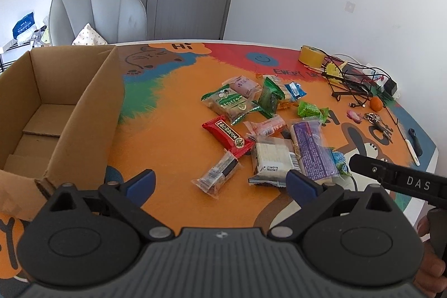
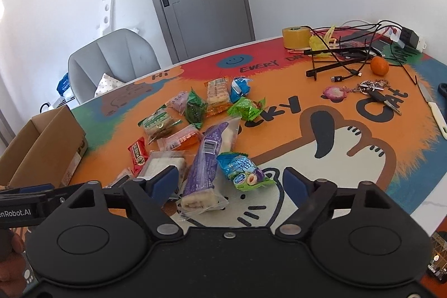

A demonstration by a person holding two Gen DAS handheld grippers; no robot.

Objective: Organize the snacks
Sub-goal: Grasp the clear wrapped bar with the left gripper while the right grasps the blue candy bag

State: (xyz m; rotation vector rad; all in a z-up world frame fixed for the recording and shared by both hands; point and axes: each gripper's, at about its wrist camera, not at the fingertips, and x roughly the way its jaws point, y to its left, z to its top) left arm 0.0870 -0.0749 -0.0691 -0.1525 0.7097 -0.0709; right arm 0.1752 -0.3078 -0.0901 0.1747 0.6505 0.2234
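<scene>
The right claw [image 2: 227, 183] hangs open above the purple snack packet [image 2: 205, 158] beside a cardboard box [image 2: 42, 150].

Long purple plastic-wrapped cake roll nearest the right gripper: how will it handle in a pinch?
The long purple plastic-wrapped cake roll probably squashes: soft cake shows at its end. The glossy film looks slippery, and its loose seams may crumple. It likely sags if gripped at one end.

Both grippers tilt downward. The left gripper [image 1: 220, 182] has its blue-padded fingers [image 1: 141, 182] spread wide, nothing between them. The right gripper [image 2: 230, 183] likewise gapes, its fingers [image 2: 164, 182] pressing nothing.
</scene>
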